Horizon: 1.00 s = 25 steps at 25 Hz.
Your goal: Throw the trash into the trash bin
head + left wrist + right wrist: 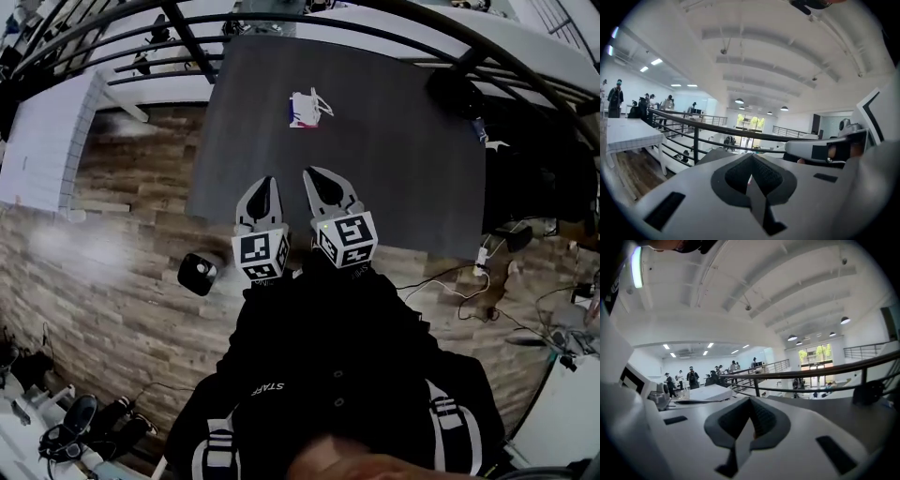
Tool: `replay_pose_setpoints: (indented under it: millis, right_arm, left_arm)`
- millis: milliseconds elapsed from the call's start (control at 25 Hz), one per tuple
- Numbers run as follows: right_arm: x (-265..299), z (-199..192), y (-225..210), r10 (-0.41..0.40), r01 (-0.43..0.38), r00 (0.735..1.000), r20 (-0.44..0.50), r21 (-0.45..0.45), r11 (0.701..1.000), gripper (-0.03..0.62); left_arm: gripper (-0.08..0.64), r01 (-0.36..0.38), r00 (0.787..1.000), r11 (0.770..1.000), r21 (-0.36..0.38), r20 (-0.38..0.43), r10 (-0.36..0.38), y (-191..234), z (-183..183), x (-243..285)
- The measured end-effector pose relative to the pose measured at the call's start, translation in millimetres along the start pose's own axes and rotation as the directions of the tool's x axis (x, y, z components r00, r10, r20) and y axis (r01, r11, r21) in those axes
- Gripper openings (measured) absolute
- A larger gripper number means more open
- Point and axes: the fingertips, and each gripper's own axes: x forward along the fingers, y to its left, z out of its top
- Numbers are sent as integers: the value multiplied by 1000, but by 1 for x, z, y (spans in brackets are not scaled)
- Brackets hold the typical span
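1. the left gripper is held low, close to the person's dark jacket, with its tip just over the near edge of the dark grey table.
2. in the left gripper view, the left gripper has its two ribbed pads pressed together along a thin line, with nothing caught between them.
3. the right gripper sits just beside the left one, a little further forward, and also points across the table.
4. in the right gripper view, the right gripper has its jaws closed on each other in the same way and is empty.
5. the marker cube of each gripper faces up at the head view, the left cube and the right cube nearly touching.
6. the trash, a small crumpled white piece with a bit of pink, lies alone on the table toward its far side, well apart from both grippers and roughly straight ahead of them.
7. a dark round object stands at the far right corner of the table; whether it is the bin cannot be told.
8. a small black and white object lies on the wood floor near the table's near left corner.
9. a black railing runs beyond the table, and a white table stands at the left.
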Motion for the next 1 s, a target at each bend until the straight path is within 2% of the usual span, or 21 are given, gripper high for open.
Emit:
replay_pose_setpoints:
  millis: [200, 440, 720, 1000]
  right_arm:
    - [-51, 32, -54, -182, 182, 980, 81, 12, 983, 15]
    - [-93, 55, -94, -296, 296, 944, 144, 23, 955, 15]
    - [-111, 67, -118, -354, 354, 917, 185, 33, 935, 15]
    - [-101, 73, -123, -350, 351, 914, 206, 36, 936, 15]
  left_arm:
    - [0, 157, 987, 986, 51, 33, -159, -67, 28, 19]
    - [0, 265, 961, 958, 111, 55, -272, -125, 47, 34]
    - [0, 319, 942, 937, 143, 65, -330, -154, 58, 49]
    - [0, 318, 940, 933, 169, 71, -333, -148, 66, 59]
